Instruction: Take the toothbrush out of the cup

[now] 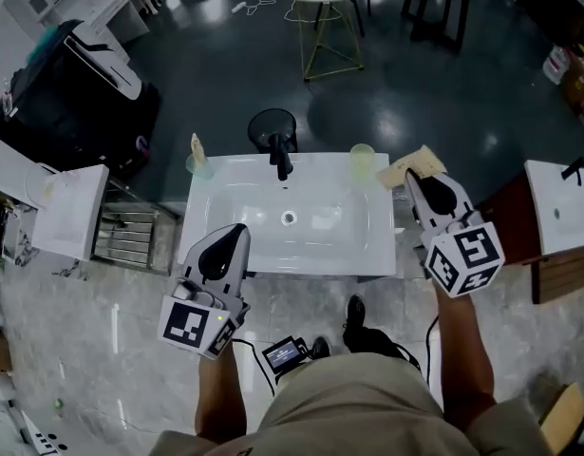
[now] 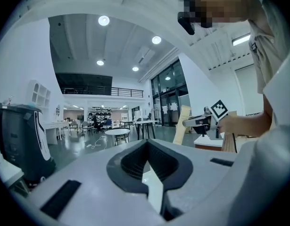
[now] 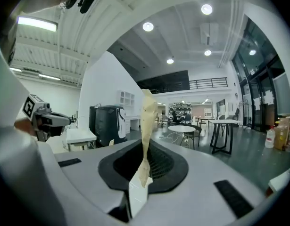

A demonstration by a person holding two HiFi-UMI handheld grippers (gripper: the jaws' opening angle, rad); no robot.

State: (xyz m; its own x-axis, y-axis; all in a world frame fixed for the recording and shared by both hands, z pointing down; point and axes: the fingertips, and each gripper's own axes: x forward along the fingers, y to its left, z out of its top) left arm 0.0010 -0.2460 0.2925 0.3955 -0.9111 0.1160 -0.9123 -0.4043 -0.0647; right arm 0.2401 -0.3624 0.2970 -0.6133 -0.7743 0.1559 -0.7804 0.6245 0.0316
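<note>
The right tool [image 3: 138,185] is clenched on the beige toothbrush [image 3: 147,121], which is out of the green cup [image 1: 362,162] and just to its right; the left tool [image 2: 153,185] is clenched on nothing (near the front edge of the sink [image 1: 225,255]); a black faucet [image 1: 281,155] stands between that cup and another cup [image 1: 198,166].

White washbasin [image 1: 236,218]: left cup [image 1: 198,166], faucet [image 1: 281,158], right cup [image 1: 362,163]

Lower centre, the left hand-held gripper [image 2: 151,175] has its jaws together, empty. Right of centre, the right hand-held gripper [image 2: 186,122] holds a tan toothbrush [image 2: 181,132] roughly upright.
</note>
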